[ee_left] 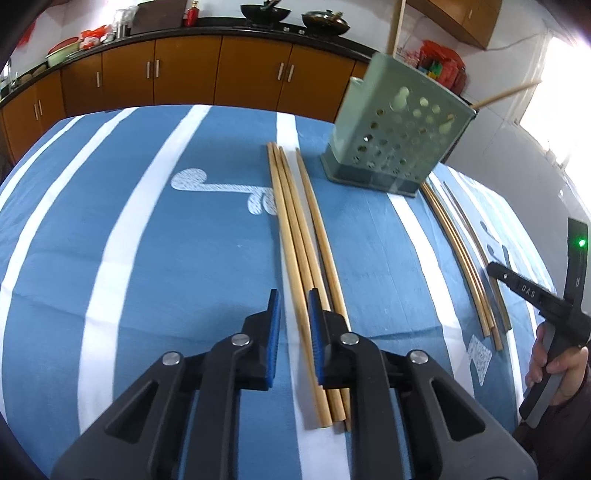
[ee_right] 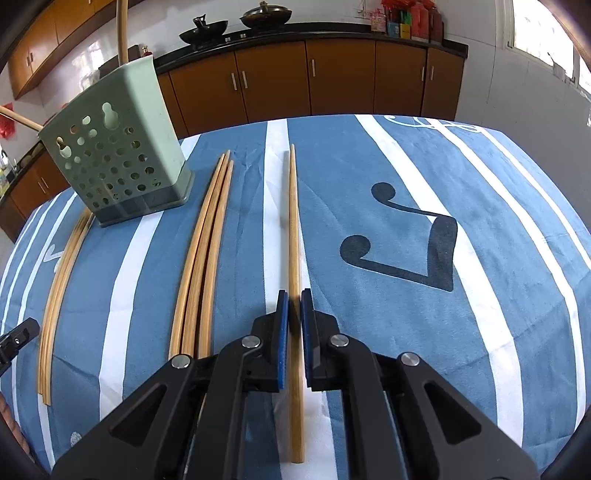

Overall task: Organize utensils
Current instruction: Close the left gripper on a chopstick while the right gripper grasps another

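Observation:
A green perforated utensil holder (ee_left: 397,136) stands on the blue striped cloth, with chopsticks sticking out of its top; it also shows in the right wrist view (ee_right: 118,155). Several bamboo chopsticks (ee_left: 303,236) lie on the cloth under my left gripper (ee_left: 294,299), whose jaws are open astride one chopstick. In the right wrist view a single chopstick (ee_right: 294,229) lies between the narrowly parted jaws of my right gripper (ee_right: 294,299); whether the pads touch it I cannot tell. Three more chopsticks (ee_right: 205,243) lie to its left.
Another bundle of chopsticks (ee_right: 61,280) lies left of the holder in the right wrist view. The right gripper's handle and a hand (ee_left: 557,332) show at the left view's right edge. Brown kitchen cabinets (ee_left: 184,77) and woks (ee_left: 264,13) stand behind the table.

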Motion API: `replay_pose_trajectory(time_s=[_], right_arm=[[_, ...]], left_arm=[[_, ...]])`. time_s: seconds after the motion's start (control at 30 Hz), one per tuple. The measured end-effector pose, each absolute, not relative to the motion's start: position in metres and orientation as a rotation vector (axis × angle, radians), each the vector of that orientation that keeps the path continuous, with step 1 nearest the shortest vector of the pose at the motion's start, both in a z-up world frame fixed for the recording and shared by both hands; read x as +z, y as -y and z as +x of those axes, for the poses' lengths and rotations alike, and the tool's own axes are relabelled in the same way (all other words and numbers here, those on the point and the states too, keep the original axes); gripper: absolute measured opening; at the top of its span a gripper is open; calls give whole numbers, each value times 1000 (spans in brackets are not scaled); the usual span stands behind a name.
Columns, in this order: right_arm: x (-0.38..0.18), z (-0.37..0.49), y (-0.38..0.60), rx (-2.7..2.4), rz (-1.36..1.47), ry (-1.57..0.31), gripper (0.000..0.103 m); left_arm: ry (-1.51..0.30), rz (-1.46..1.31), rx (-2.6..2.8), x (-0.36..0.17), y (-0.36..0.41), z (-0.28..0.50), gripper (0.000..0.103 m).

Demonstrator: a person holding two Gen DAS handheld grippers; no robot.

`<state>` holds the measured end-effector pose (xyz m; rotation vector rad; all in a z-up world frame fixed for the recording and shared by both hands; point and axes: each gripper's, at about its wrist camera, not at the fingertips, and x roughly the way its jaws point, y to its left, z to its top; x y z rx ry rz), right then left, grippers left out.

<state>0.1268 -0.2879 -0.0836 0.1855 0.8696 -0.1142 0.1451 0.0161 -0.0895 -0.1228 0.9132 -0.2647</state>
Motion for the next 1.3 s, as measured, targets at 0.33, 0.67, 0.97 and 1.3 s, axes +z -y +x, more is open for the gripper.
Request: replay_pose_trajectory(time_s=[0.33, 0.67, 0.97, 1.3], right_arm=[[-83, 125, 288, -111, 183, -868, 8], [-83, 119, 287, -87, 188, -866, 8], [-85, 130, 292, -107, 157, -851, 8], [-86, 136, 298, -109, 166, -842, 8]], left_arm=[[-920, -65, -199, -93, -13, 153, 12], [-908, -52, -158, -91, -13, 162, 8], [-904, -125, -60, -90, -55, 185, 8], [-881, -122, -86, -91, -61, 186, 9]])
